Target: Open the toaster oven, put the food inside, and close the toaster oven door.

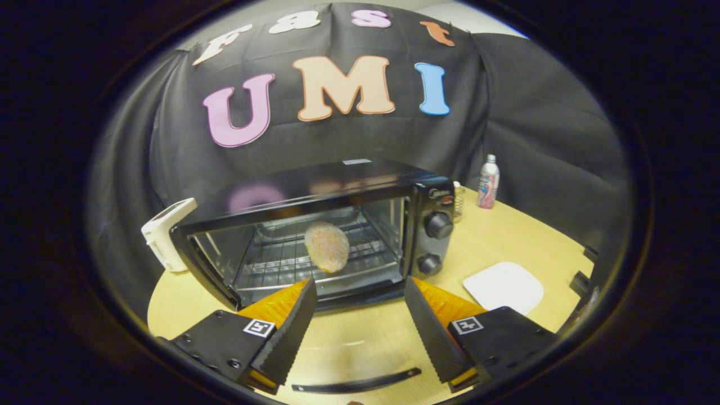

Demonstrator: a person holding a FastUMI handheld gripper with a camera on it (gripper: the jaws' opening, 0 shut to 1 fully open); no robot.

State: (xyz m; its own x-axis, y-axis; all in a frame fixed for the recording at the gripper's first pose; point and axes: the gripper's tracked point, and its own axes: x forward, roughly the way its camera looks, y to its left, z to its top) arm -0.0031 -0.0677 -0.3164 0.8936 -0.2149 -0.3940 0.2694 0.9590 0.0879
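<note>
One toaster oven: the black toaster oven point(315, 236) stood on the light wooden surface point(365, 337), toward its far side, just ahead of the claw; its door was down and open, with the door handle point(355, 386) showing as a dark curved bar low between the fingers.
One food item: a round, browned piece of food point(327, 246) was inside the oven cavity, over the wire rack point(304, 256), beyond the fingertips and a little to the left of the midline between them; whether it rested flat on the rack or stood tilted could not be told.
Two knobs: two dark knobs point(437, 225) sat one above the other on the oven's right-hand panel.
One bottle: a small bottle point(488, 182) stood upright near the far right edge of the surface, well apart from the oven.
One white pad: a flat white rounded square point(504, 287) lay on the surface to the right of the oven, near the right finger.
One white device: a white boxy object point(167, 233) leaned just beside the oven's left side, at the left edge of the surface.
Claw: the claw point(360, 315) was spread wide and held nothing, both fingers pointing at the open oven mouth, none of them touching the oven or the food.
Obstruction: nothing lay between the fingers and the oven opening.
</note>
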